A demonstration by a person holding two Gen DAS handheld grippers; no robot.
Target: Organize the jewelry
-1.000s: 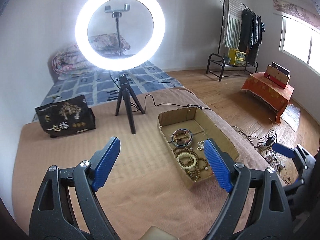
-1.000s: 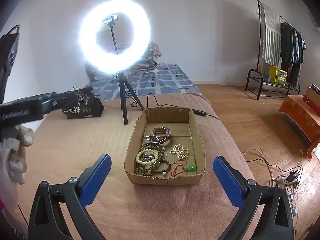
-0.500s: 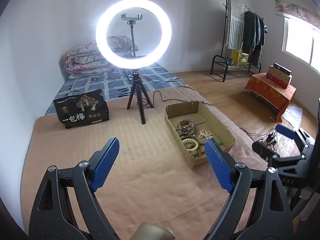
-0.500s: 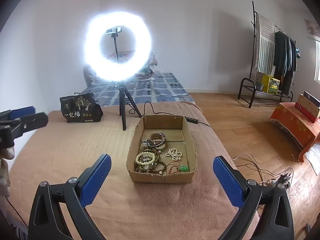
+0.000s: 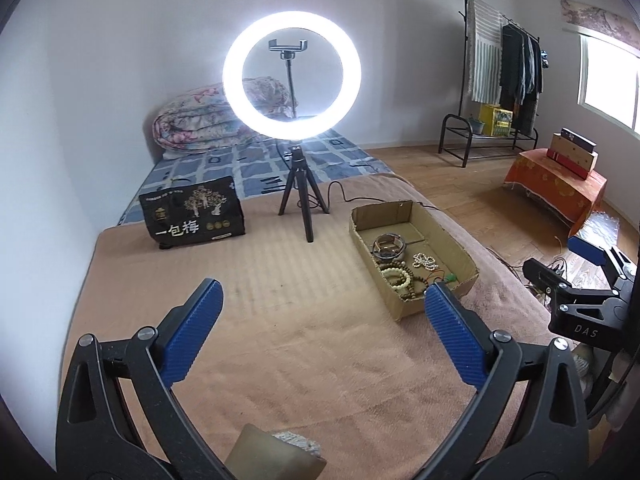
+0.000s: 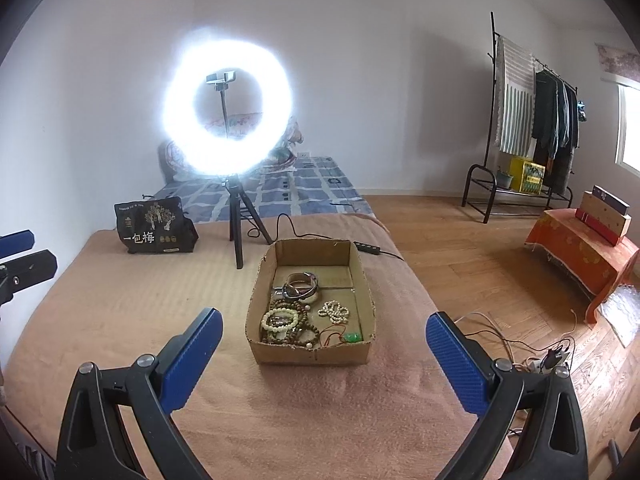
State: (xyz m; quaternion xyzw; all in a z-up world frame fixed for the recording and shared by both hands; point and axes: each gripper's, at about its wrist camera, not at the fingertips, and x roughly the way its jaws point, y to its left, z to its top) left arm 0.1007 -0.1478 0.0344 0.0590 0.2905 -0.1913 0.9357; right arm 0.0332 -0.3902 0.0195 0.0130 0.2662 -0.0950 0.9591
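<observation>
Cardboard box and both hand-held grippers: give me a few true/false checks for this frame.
1. All the jewelry lies inside the cardboard box. True.
2. The right hand-held gripper grips a bracelet. False: its jaws are apart with nothing between the pads.
3. The left hand-held gripper is clamped shut. False: its jaws are opening, nothing between them.
4. The ring light is lit. True.
5. The green pendant lies on the blanket. False: it is in the box.
</observation>
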